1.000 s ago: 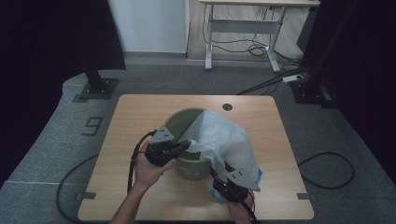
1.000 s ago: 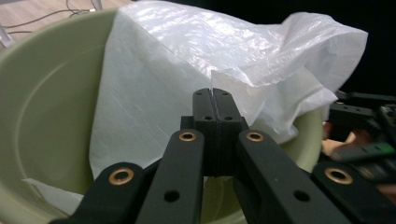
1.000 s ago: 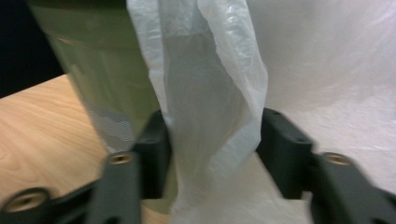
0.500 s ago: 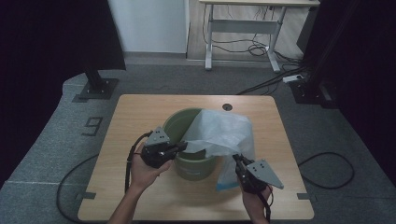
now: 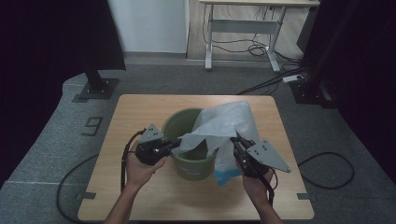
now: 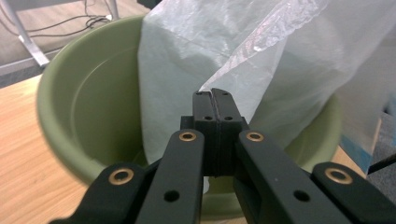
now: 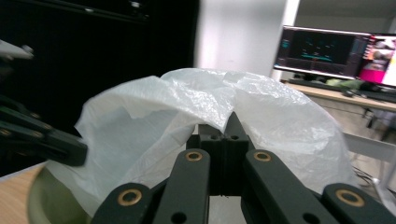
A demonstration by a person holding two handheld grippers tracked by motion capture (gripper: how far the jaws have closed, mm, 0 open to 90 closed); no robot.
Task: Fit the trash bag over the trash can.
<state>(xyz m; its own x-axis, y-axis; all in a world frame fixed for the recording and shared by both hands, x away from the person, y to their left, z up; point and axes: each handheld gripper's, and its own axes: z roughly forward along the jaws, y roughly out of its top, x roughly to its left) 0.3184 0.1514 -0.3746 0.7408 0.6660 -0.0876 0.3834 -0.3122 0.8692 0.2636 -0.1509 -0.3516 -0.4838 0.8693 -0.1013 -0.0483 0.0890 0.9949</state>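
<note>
Fingers of both our grippers are pinching the plastic bag [image 5: 224,128]: from the high view, our left gripper [image 5: 173,143] and right gripper [image 5: 235,140] are spreading it over the green bucket [image 5: 180,123] on the wooden table [image 5: 140,105]. Through the left gripper view, we are clamping a bag [image 6: 261,60] edge above the bucket [image 6: 88,88]. Through the right gripper view, our closed jaws are gripping film [image 7: 187,102].

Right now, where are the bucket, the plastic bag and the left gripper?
bucket [image 5: 180,120], high view, bare far-left rim.
plastic bag [image 5: 224,122], high view, middle of the raised sheet.
left gripper [image 6: 211,95], left gripper view, shut tips pinching the bag's edge.
</note>
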